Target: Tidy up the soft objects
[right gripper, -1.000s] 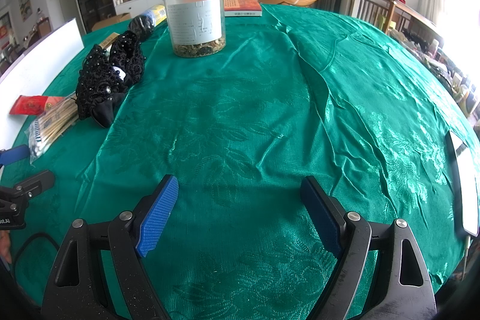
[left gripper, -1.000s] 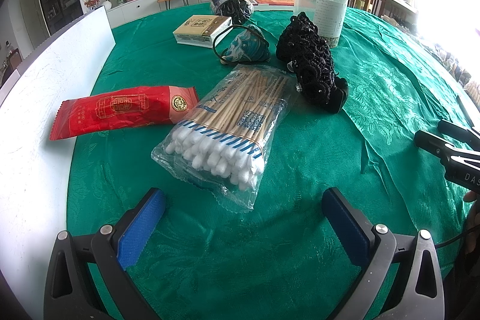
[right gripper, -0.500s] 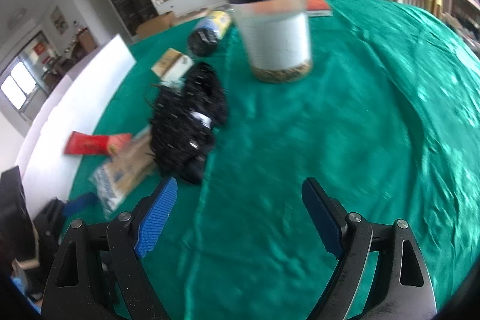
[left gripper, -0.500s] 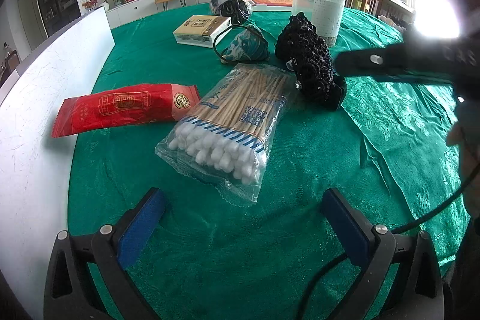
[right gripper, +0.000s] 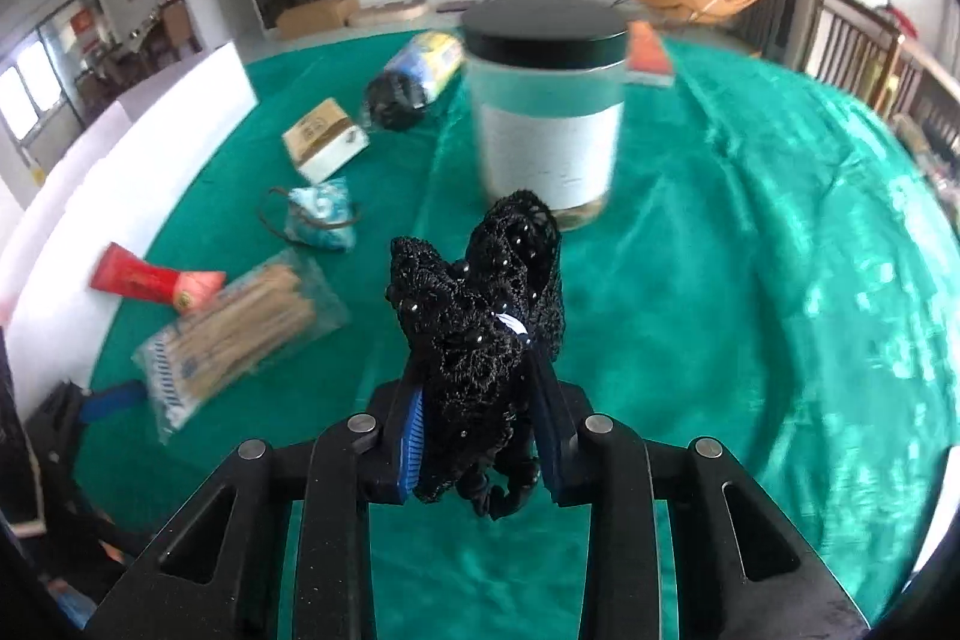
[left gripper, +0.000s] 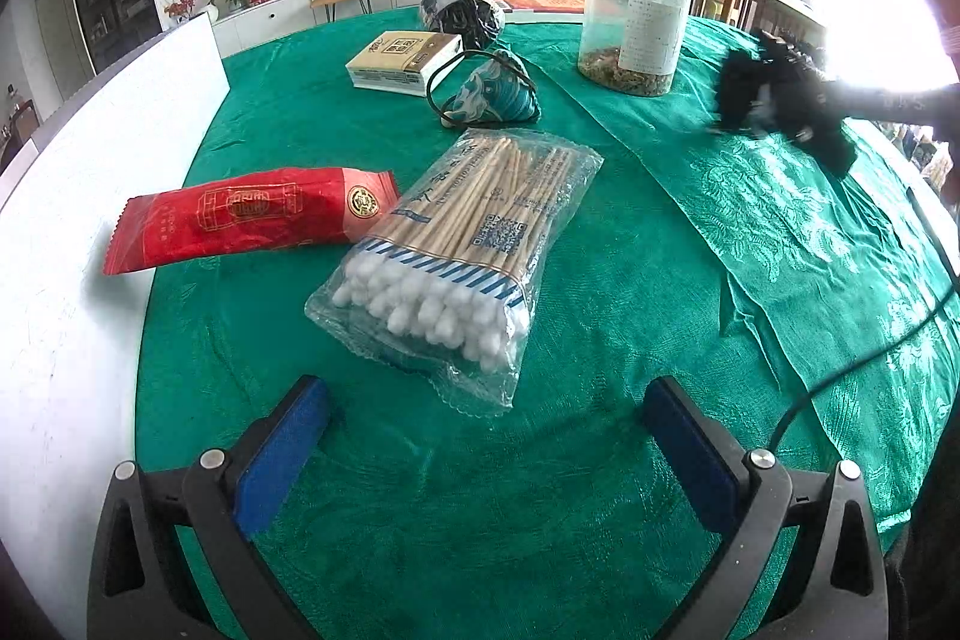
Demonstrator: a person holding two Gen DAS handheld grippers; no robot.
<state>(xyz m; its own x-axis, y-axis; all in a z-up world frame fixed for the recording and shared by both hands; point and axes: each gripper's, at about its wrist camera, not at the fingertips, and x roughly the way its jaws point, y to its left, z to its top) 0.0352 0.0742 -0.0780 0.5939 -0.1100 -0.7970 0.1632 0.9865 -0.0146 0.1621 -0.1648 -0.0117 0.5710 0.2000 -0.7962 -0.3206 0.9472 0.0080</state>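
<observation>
The right gripper (right gripper: 477, 436) is clenched on a black beaded lace bundle (right gripper: 480, 334), which it holds above the green tablecloth (right gripper: 750, 340), in front of the clear jar with a black lid (right gripper: 543, 100). In the left wrist view this bundle (left gripper: 774, 100) appears blurred at the far right, to the right of the jar (left gripper: 636, 22). The left gripper (left gripper: 486, 454) is released, its blue pads wide apart, low over the near part of the cloth. Just beyond it lies a bag of cotton swabs (left gripper: 462, 250), touching a red packet (left gripper: 246, 217) on its left. Farther away are a teal pouch (left gripper: 495, 94) and a small box (left gripper: 402, 58).
</observation>
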